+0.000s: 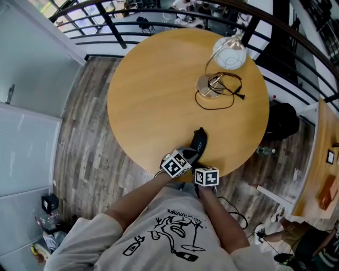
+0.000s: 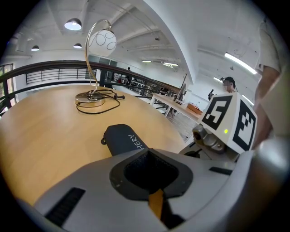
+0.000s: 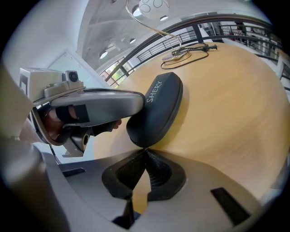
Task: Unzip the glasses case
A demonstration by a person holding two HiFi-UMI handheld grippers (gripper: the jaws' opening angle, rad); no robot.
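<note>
A dark zipped glasses case (image 1: 199,139) lies near the front edge of the round wooden table (image 1: 153,90). My left gripper (image 1: 185,155) is shut on the case's near end. In the left gripper view the case (image 2: 121,137) runs away from under the closed jaws (image 2: 152,156). In the right gripper view a grey left finger (image 3: 104,105) lies across the case (image 3: 159,102). My right gripper (image 3: 145,153) is pinched shut at the case's near tip, and the zipper pull is hidden between its pads. Its marker cube (image 2: 229,120) sits just right of the left gripper.
A desk lamp (image 1: 229,53) with a white globe stands at the table's far right, its black cable (image 1: 220,95) looped round the base. Railings (image 1: 159,13) curve behind the table. A person stands by desks in the distance (image 2: 228,84).
</note>
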